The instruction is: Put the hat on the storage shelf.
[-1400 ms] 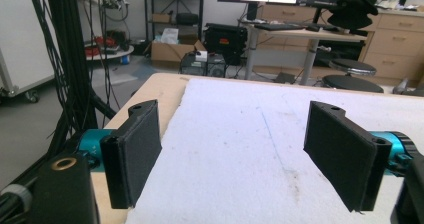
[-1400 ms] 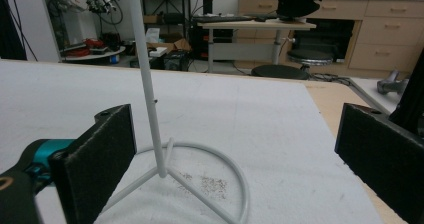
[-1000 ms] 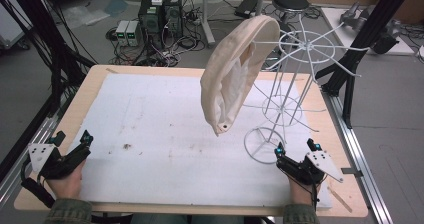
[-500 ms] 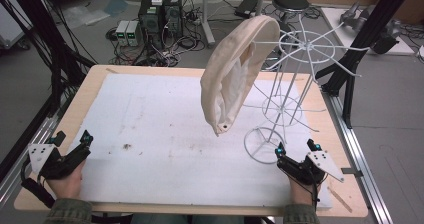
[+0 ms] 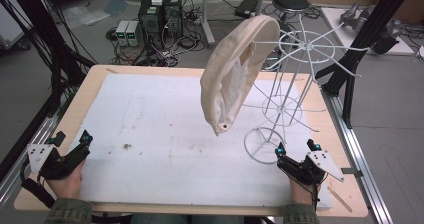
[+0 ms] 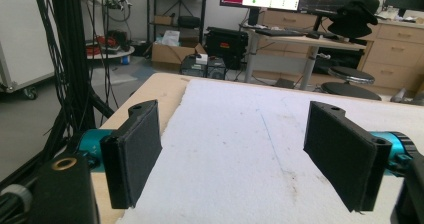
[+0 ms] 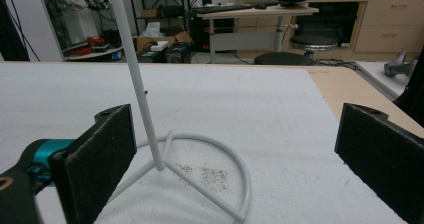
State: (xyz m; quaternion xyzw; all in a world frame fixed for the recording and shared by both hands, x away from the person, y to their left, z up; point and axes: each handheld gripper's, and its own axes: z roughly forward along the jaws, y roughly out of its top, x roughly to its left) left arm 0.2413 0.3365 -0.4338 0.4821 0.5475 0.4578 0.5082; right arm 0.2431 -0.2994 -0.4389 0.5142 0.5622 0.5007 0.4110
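Observation:
A cream cloth bag (image 5: 235,74) hangs from an arm of a white wire stand (image 5: 294,79) at the right of the table. The stand's ring base (image 5: 262,145) rests on the white foam mat (image 5: 165,134), and its pole (image 7: 135,69) and base ring (image 7: 210,169) rise just ahead in the right gripper view. My right gripper (image 5: 296,150) stands open at the front right, just short of that base, with nothing between its pads (image 7: 102,159). At the front left corner my left gripper (image 5: 72,140) is open over the mat, its pads (image 6: 132,151) wide apart.
The wooden table edge (image 5: 90,79) frames the mat. Dark crumbs (image 5: 125,146) lie on the mat near the left gripper. Black frame posts (image 5: 360,39) stand at the right, computers and cables (image 5: 160,19) on the floor behind, and a stool (image 5: 291,3) is beyond the table.

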